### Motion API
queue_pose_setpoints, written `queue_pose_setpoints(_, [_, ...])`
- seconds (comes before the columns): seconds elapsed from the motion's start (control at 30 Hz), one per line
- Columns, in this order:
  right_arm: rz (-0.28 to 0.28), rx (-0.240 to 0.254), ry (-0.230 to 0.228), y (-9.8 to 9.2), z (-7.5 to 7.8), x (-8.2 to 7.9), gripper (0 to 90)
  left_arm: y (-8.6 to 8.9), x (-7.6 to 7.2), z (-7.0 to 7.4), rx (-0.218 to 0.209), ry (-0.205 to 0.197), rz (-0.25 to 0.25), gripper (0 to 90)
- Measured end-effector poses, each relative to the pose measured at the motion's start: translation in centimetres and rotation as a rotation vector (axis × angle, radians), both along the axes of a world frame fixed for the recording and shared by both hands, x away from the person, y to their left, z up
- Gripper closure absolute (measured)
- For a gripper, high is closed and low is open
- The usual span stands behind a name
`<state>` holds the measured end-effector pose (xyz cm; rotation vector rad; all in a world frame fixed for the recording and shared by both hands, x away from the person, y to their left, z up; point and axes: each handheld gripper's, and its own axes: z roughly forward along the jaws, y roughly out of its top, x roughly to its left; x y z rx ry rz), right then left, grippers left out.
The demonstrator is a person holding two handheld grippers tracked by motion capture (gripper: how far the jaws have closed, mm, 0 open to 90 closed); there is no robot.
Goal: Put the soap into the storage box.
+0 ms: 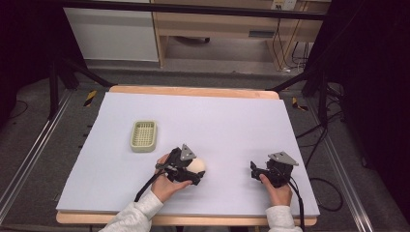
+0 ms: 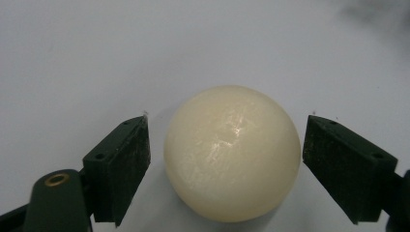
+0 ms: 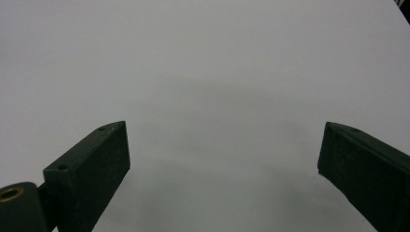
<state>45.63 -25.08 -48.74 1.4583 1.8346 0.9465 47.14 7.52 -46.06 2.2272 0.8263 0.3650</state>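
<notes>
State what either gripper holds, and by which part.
Nothing is held. The left gripper stands open around the cream ball, gaps both sides; the right gripper is open.

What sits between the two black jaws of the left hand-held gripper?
A smooth cream-coloured ball, with a small gap to each jaw, resting on the pale grey table sheet; the left gripper view shows it.

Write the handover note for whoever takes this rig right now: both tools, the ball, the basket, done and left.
Left tool: open, jaws on either side of the cream-coloured smooth round ball, gaps visible on both sides, not yet gripped.
Right tool: open, holding nothing, over bare white table at near right.
Ball rests on the table, near centre front.
Pale green perforated plastic basket sits to the far left of the ball, with nothing inside it.
Done: left tool lined up.
Left: close on ball, lift; likely destination is the basket.
</notes>
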Motion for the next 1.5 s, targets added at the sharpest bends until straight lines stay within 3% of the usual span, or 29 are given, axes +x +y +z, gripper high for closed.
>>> queue_pose_setpoints(0.7, [0.003,0.0,0.0,0.0,0.0,0.0,4.9,-0.8,0.3,-1.3,0.042,0.023,-0.003,22.7])
queue_pose_setpoints(1.5, [0.004,-0.001,0.0,0.0,0.0,0.0,4.9,-0.5,0.2,-0.9,0.039,0.03,0.011,24.2])
